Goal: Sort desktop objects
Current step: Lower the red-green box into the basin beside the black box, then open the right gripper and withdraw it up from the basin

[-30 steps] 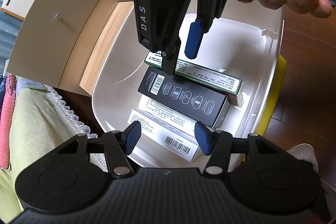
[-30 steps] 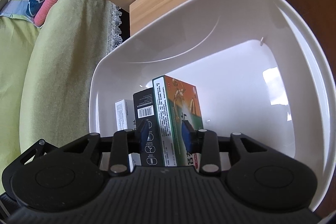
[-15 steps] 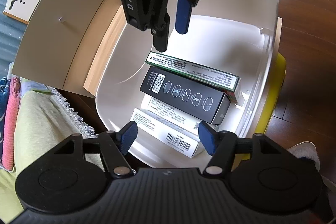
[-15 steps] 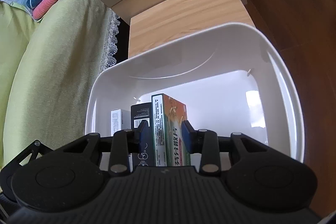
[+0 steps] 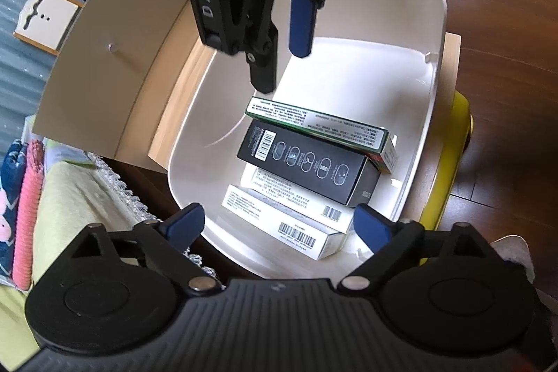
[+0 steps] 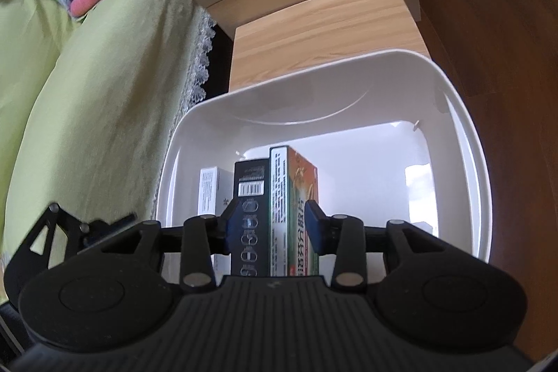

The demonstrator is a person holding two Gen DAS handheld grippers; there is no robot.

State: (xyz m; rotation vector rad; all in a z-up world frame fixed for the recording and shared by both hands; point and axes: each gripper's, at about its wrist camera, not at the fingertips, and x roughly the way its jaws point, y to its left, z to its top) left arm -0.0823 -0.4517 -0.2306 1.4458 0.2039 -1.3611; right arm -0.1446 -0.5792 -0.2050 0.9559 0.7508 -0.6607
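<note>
A: Where do the boxes sit?

B: All in the white plastic tub [image 5: 440, 23], lined up on edge along its near wall. From the far side inward: the green-edged cardboard box with an orange face [image 5: 315, 124], the black carton with white icons and a barcode [image 5: 307, 167], then two white barcoded cartons [image 5: 296, 225] close to the near rim.

A: And the grippers?

B: The left gripper [image 5: 279, 225] hangs over the near rim with its blue pads spread wide and nothing between them. The right gripper [image 5: 284, 58] hovers above the green-edged box, fingers parted, holding nothing and clear of the box.

A: How would those cartons handle?

B: I'd judge them light, stiff thin card with smooth printed faces, so a bit slippery and easy to dent. Best taken across the two broad faces near the top edge, squeezing gently. They stand packed face to face, so lifting one may tip its neighbour.

A: What does each view add?

B: The left wrist view looks down on all four box edges, a yellow object [image 5: 453, 142] just beside the tub's right wall, and a hand on the right gripper's handle. The right wrist view alone shows the orange printed face [image 6: 301, 194] and the bare half of the tub floor beyond it; there the right gripper [image 6: 272, 225] has its pads straddling the black and green boxes in the picture, though well above them.
</note>
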